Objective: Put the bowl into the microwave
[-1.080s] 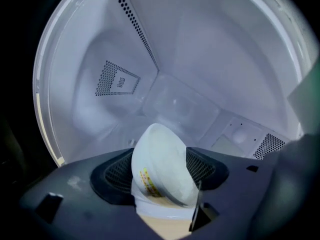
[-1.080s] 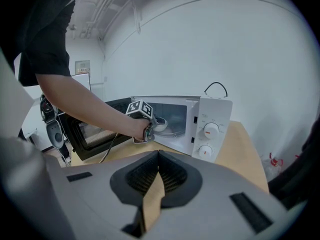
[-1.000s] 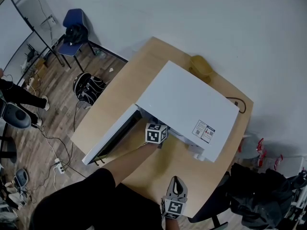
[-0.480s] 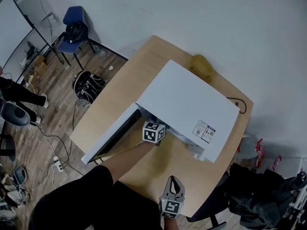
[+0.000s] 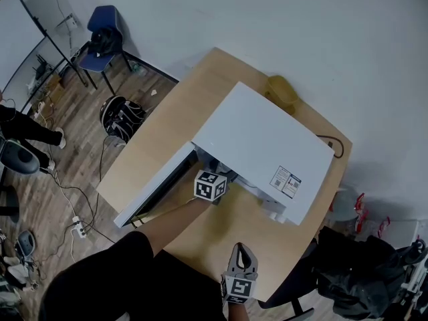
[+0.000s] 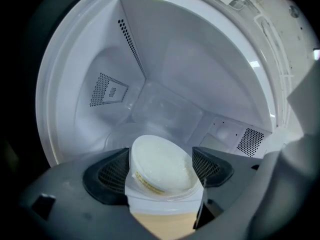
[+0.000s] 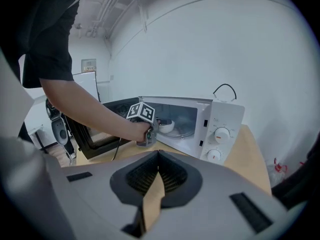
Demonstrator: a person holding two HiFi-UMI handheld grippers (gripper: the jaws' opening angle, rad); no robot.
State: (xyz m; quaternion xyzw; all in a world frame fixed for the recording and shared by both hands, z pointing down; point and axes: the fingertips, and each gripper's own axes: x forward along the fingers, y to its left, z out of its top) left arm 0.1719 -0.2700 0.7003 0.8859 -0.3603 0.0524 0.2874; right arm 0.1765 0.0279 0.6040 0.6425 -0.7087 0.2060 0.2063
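The white microwave (image 5: 264, 146) stands on the wooden table (image 5: 167, 126) with its door (image 5: 157, 189) swung open to the left. In the left gripper view, a white bowl (image 6: 162, 159) sits tilted just inside the cavity. My left gripper (image 6: 159, 170) straddles it, jaws opening. A gap shows at the right pad (image 6: 212, 166), so nothing is gripped. In the head view only its marker cube (image 5: 209, 185) shows, at the oven's mouth. The right gripper view shows the bowl (image 7: 165, 126) on the turntable. My right gripper (image 5: 242, 254) hovers shut and empty near the table's front edge.
A yellowish object (image 5: 281, 91) sits behind the microwave, and a black cable (image 5: 331, 142) loops at its right rear. The control knobs (image 7: 221, 134) face me. On the floor are a blue chair (image 5: 103, 35) and a dark bag (image 5: 122, 119); dark clutter (image 5: 361, 273) lies to the right.
My left gripper's cube has slid slightly back toward me from the microwave mouth. The right gripper has barely shifted.
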